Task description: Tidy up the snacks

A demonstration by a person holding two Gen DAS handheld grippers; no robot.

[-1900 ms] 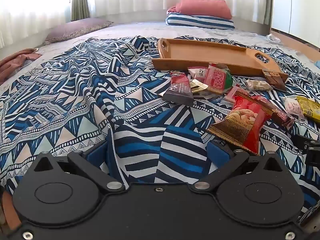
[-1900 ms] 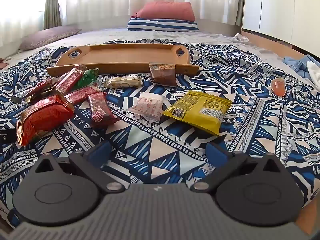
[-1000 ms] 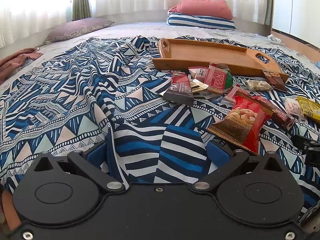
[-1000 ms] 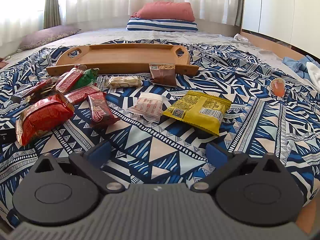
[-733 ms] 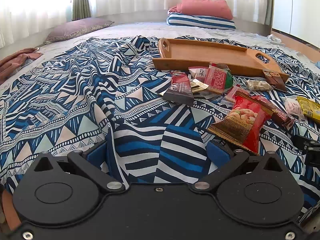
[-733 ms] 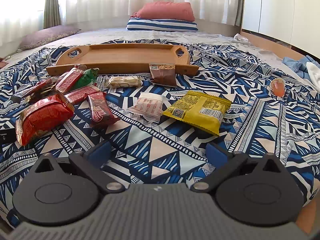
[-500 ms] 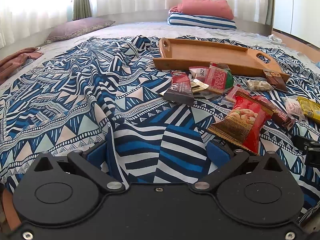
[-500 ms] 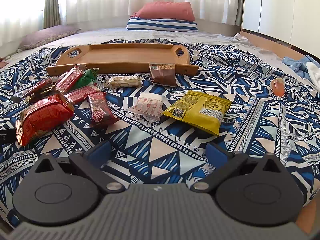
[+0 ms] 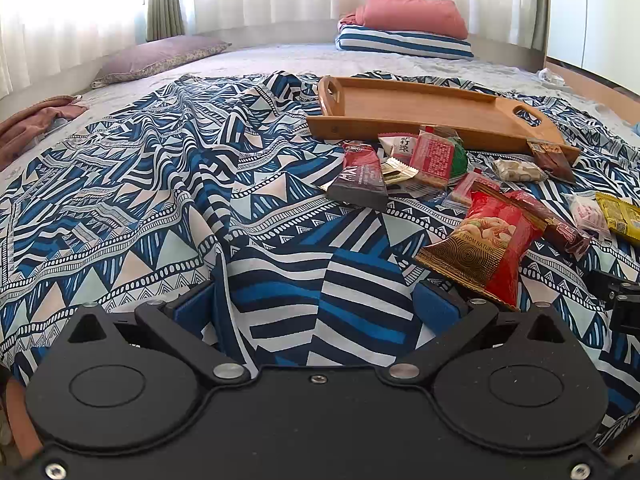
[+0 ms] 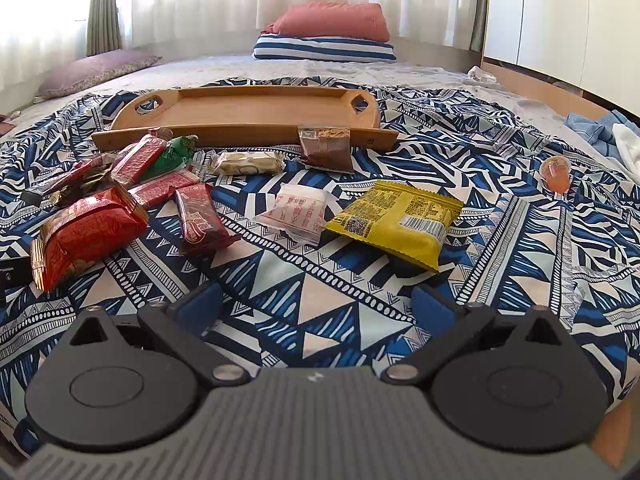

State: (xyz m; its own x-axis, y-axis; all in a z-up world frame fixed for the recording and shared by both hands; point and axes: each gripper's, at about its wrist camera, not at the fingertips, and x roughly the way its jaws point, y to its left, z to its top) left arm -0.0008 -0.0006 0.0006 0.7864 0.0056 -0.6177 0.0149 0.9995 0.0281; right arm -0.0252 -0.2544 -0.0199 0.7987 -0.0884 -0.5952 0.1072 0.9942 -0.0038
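Observation:
A wooden tray (image 10: 248, 110) (image 9: 420, 104) with handle holes lies on the patterned blue cloth (image 10: 320, 292), nothing in it. Snack packets are scattered in front of it: a yellow bag (image 10: 394, 216), a white packet (image 10: 298, 210), a brown packet (image 10: 326, 148) leaning on the tray's rim, a big red nut bag (image 10: 86, 230) (image 9: 484, 246), dark red bars (image 10: 198, 220) and a red-and-green pile (image 10: 156, 156). My right gripper (image 10: 316, 304) rests low on the cloth, open, nothing between its fingers. My left gripper (image 9: 316, 308) is open too, left of the red bag.
A small orange jelly cup (image 10: 555, 174) sits alone at the right. Pillows (image 10: 328, 36) lie at the far end, a mauve cushion (image 9: 160, 58) at the left. White cupboards (image 10: 560, 20) stand at the right. The cloth is rucked into folds (image 9: 216, 208) before the left gripper.

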